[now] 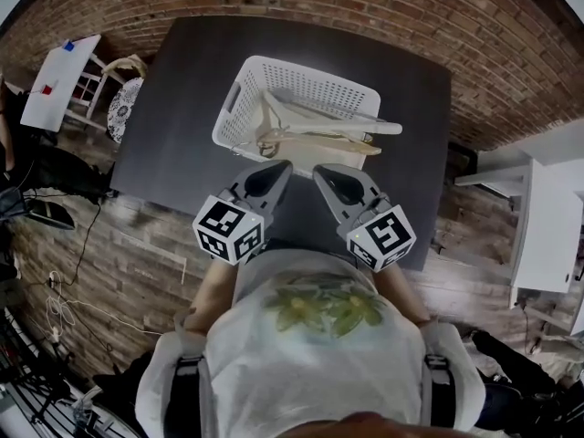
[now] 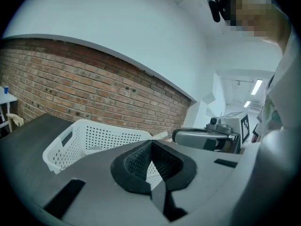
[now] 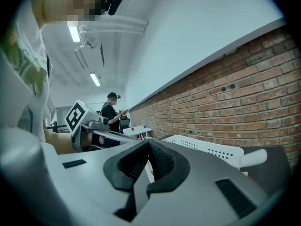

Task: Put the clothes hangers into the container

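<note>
Head view: your left gripper (image 1: 274,176) and right gripper (image 1: 327,179) sit side by side over the near edge of the dark grey rectangular table (image 1: 173,126). Their tips angle toward each other, and both are close to the white perforated plastic basket (image 1: 239,99) without touching it. Neither carries anything. A white plastic clothes hanger (image 1: 338,117) and a pale wooden clothes hanger (image 1: 319,140) already lie in the basket, with their right ends sticking out over its right rim. Red brick wall (image 1: 365,7) behind the table, wood plank floor (image 1: 119,235) around it.

Left gripper view: left gripper (image 2: 151,147) has its ribbed black pads pressed together at the tips, with nothing pinched between them. The white basket (image 2: 89,135) is straight ahead past the jaws, on the table. A pale hanger end (image 2: 161,135) pokes over its far rim. Your right gripper (image 2: 207,138) lies level at the right, just beside the basket. Brick wall (image 2: 94,93) runs across the back.

Right gripper view: right gripper (image 3: 149,147) also has its pads closed tip to tip, empty. The basket (image 3: 211,149) shows ahead and to the right, with the white hanger's rounded end (image 3: 254,158) jutting out beyond it. Your left gripper (image 3: 91,128) with its marker cube (image 3: 76,117) is at the left. A person in a dark cap (image 3: 112,111) stands far back beside a small white table (image 3: 136,130). Brick wall (image 3: 235,93) along the right.
</note>
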### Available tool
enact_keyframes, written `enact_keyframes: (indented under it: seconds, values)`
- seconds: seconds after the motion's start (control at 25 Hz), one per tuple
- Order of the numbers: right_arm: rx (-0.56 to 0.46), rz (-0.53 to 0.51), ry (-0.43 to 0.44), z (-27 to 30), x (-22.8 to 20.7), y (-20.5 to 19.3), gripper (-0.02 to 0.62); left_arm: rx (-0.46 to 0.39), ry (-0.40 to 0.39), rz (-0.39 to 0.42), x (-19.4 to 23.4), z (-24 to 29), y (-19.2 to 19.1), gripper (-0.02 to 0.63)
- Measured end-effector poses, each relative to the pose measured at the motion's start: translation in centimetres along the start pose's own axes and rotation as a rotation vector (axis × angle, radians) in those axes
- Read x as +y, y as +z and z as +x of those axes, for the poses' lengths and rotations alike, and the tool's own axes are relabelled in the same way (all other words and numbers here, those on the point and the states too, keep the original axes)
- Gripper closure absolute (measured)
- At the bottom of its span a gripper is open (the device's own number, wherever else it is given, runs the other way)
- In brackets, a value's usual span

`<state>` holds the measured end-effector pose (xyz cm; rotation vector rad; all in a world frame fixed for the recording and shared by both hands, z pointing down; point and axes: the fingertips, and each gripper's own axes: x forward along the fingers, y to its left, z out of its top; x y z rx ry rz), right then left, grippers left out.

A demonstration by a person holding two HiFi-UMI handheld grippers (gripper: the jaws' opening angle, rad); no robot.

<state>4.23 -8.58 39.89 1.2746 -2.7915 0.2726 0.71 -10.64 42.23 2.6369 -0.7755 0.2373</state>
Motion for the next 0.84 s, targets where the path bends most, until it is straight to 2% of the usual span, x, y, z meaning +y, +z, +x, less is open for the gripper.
enact_keyframes:
  seconds: [0.24, 0.48, 0.56, 0.68, 0.84]
  values:
    - [0.032, 0.034, -0.053, -1.8, -0.8, -1.2, 0.565, 0.014, -0.051, -0.043, -1.3, 1.5, -0.3, 0.578]
    - [0.039, 0.072, -0.081, -3.0, -1.5, -2.0, 0.565, 0.028, -0.105, -0.048, -3.0, 2.5, -0.4, 0.578]
    - [0.036, 0.081, -0.080, -3.2, -1.5, -2.0, 0.565, 0.015, -0.124, -0.021, -3.6, 2.5, -0.1, 0.578]
    - [0.030, 0.089, -0.077, -3.4, -1.4, -1.9, 0.565, -0.008, -0.150, 0.063, -4.4, 2.3, 0.4, 0.577]
    - [0.021, 0.096, -0.076, -3.6, -1.6, -1.6, 0.565, -0.002, -0.185, 0.113, -5.2, 2.3, 0.6, 0.577]
